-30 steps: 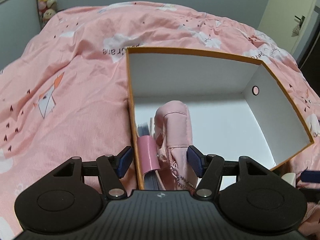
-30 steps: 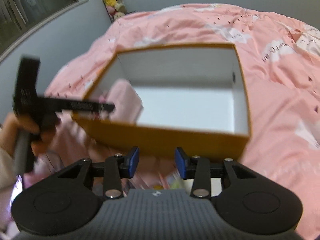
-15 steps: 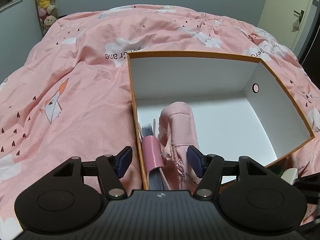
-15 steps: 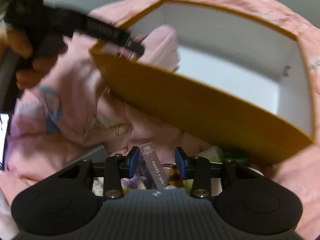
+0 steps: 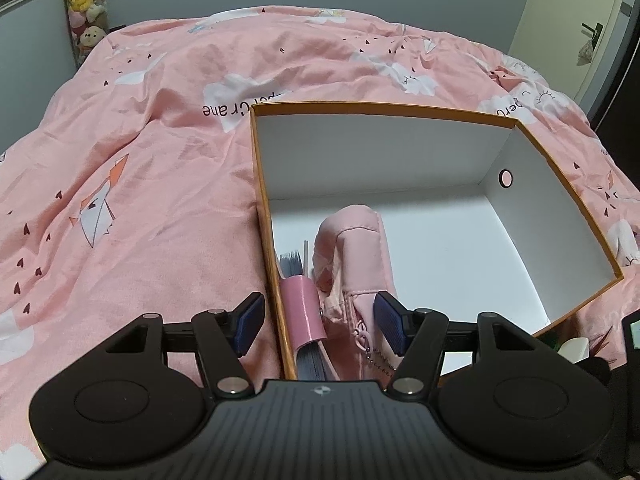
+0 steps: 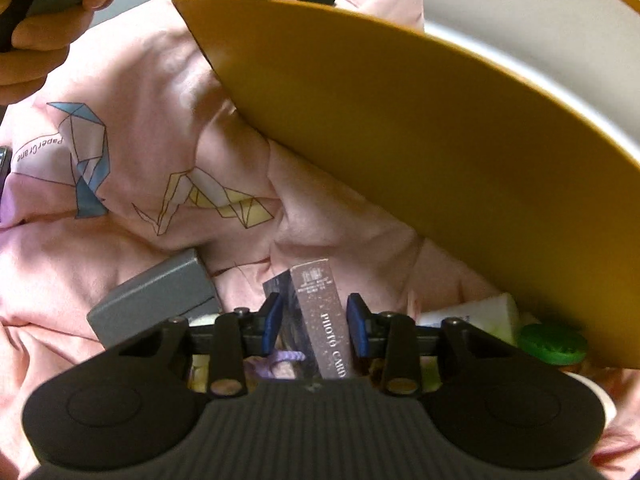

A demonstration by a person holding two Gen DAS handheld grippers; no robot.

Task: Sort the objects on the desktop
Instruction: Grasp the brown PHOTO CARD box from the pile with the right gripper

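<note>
Now right tool (image 6: 314, 326) straddles photo-card box (image 6: 320, 312).

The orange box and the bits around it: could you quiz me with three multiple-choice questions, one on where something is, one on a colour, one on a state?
1. Where is the pink pouch?
A. Inside the orange box, by its left wall
B. On the bedspread, left of the box
C. Clamped in the left hand-held gripper

2. What colour is the round lid beside the box's outer wall?
A. Red
B. Green
C. Black

3. How does the right hand-held gripper stand?
A. Empty, in mid-air over the box
B. Shut on a grey case
C. Its fingers either side of the "PHOTO CARD" pack

Answers: 1 A, the pouch lies within the white walls. 2 B, it is plainly green. 3 C, the pack stands between the blue pads, which have just been closing.
</note>
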